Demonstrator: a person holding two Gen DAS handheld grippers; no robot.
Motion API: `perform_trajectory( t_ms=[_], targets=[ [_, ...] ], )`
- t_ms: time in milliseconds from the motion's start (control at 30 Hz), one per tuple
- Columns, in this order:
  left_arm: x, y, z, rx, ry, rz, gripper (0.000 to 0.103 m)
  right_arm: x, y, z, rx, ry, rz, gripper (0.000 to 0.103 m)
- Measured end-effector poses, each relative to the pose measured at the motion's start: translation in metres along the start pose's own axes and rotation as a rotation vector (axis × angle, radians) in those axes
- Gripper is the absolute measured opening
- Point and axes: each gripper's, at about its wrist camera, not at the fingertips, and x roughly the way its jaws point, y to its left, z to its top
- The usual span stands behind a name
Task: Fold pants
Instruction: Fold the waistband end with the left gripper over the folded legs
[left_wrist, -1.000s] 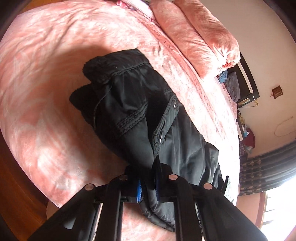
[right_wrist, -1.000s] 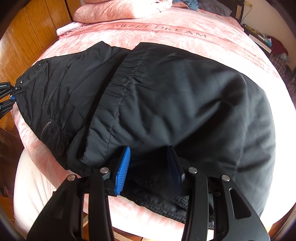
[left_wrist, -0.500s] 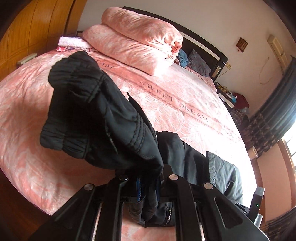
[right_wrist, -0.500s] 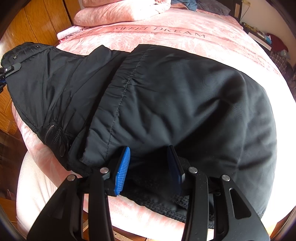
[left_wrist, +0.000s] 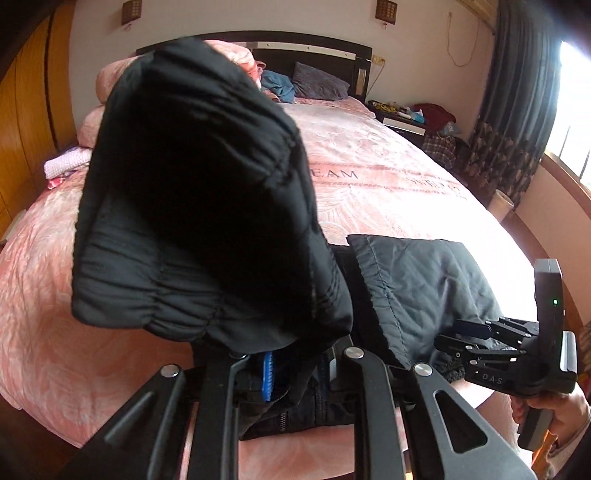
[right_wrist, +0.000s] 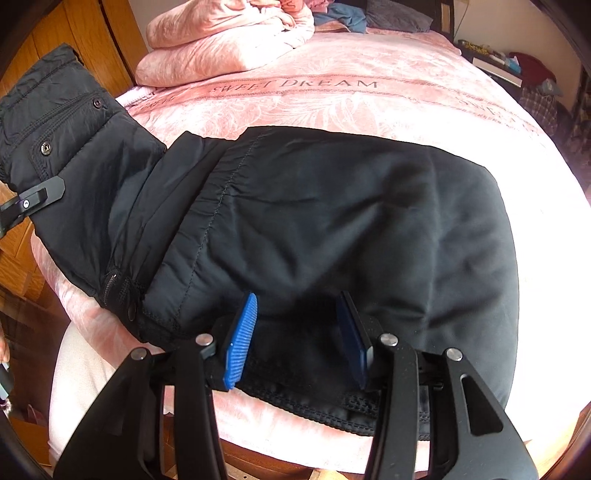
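Note:
Black padded pants (right_wrist: 332, 221) lie folded across the near edge of a pink bed (right_wrist: 332, 92). My left gripper (left_wrist: 291, 369) is shut on the waistband end (left_wrist: 199, 206) and holds it lifted, so the cloth drapes over the fingers and fills the left wrist view. That lifted end (right_wrist: 62, 136) shows at the far left of the right wrist view, with one left finger (right_wrist: 33, 199) on it. My right gripper (right_wrist: 299, 339) is open, its blue pads either side of the pants' near fold. It also shows in the left wrist view (left_wrist: 506, 354).
Folded pink quilts (right_wrist: 229, 40) and dark pillows (left_wrist: 317, 83) lie at the head of the bed. A wooden wardrobe (left_wrist: 22, 140) stands on the left. A cluttered nightstand (left_wrist: 413, 118) and dark curtains (left_wrist: 517, 103) are on the right.
My left gripper has lifted the waistband end off the bed and swung it up and over toward the right. The right gripper has stayed open at the near fold.

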Motion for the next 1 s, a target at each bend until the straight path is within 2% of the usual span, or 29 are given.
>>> perform_trajectory(
  t_ms=[233,333,400,500,633,700,733,767,833,900,933,1000],
  targets=[
    [0.027,-0.039,-0.017,0.149,0.083,-0.026,0.024,-0.006,-0.019,-0.003,0.038,-0.007,-0.004,0.046],
    [0.039,-0.051,-0.024,0.196,0.139,-0.051,0.030,-0.008,-0.021,-0.005,0.038,-0.005,-0.013,0.051],
    [0.044,-0.057,-0.028,0.203,0.171,-0.083,0.042,-0.008,-0.021,-0.004,0.033,-0.002,-0.022,0.052],
    [0.048,-0.055,-0.030,0.166,0.204,-0.122,0.044,-0.006,-0.022,-0.004,0.025,0.009,-0.037,0.052],
    [0.044,-0.035,-0.026,0.047,0.221,-0.192,0.045,-0.005,-0.024,-0.004,0.037,0.014,-0.022,0.053],
    [0.041,-0.022,-0.023,-0.025,0.238,-0.230,0.050,-0.007,-0.024,-0.003,0.044,0.021,-0.009,0.064],
    [0.038,-0.015,-0.021,-0.068,0.248,-0.265,0.053,-0.010,-0.026,-0.002,0.055,0.018,0.002,0.067],
    [0.036,-0.009,-0.020,-0.112,0.263,-0.313,0.063,-0.015,-0.028,0.000,0.065,0.010,0.016,0.071],
    [0.030,0.001,-0.017,-0.177,0.274,-0.428,0.067,-0.025,-0.031,0.004,0.075,-0.006,0.037,0.076],
    [0.026,0.009,-0.015,-0.194,0.261,-0.437,0.067,-0.034,-0.032,0.009,0.079,-0.027,0.040,0.076],
    [0.023,0.012,-0.013,-0.189,0.245,-0.416,0.067,-0.039,-0.033,0.012,0.078,-0.036,0.042,0.077],
    [0.024,0.017,-0.010,-0.170,0.217,-0.304,0.068,-0.048,-0.033,0.019,0.080,-0.056,0.048,0.081]
  ],
)
